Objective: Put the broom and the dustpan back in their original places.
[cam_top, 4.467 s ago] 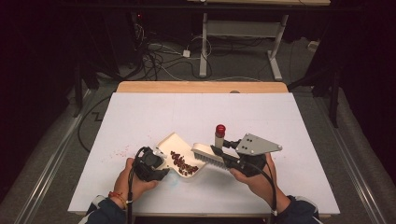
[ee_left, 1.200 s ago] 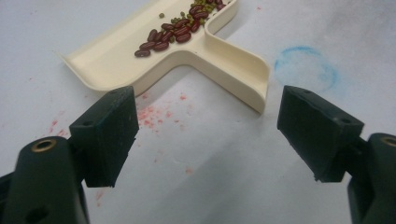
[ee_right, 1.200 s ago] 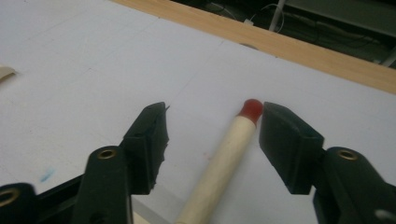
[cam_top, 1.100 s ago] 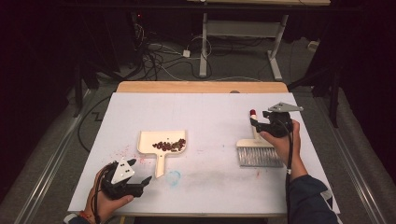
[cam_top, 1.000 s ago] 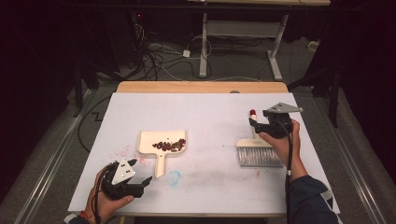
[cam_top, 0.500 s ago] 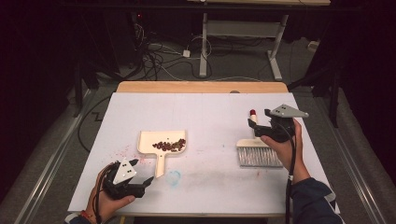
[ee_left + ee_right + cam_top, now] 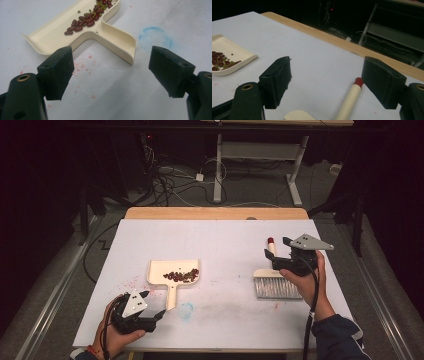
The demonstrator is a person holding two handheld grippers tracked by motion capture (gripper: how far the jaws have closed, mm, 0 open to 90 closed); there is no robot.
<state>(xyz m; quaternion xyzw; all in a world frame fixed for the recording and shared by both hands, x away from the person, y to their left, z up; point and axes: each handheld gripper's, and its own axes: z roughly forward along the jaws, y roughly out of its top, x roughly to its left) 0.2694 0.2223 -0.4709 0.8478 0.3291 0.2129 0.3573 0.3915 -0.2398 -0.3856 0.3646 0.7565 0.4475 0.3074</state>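
Note:
A cream dustpan (image 7: 175, 275) lies left of centre on the white table, with red and green beans (image 7: 181, 276) in it. Its handle (image 7: 120, 42) points at my left gripper (image 7: 152, 304), which rests open just short of it. At the right a cream brush (image 7: 277, 282) lies flat, its red-tipped handle (image 7: 271, 245) pointing away. My right gripper (image 7: 275, 249) hovers over that handle. Its jaws have just been opening and stand wide, with the handle (image 7: 349, 100) on the table below and between them, untouched.
A blue ring mark (image 7: 186, 310) and red speckles stain the paper near the dustpan. A wooden strip (image 7: 215, 213) edges the table's far side; beyond it are cables and a desk frame (image 7: 260, 155) on a dark floor.
Seconds ago both grippers worked dustpan and brush together mid-table. Over the last second the right gripper has let go of the brush handle and lifted slightly; the left has stayed still.

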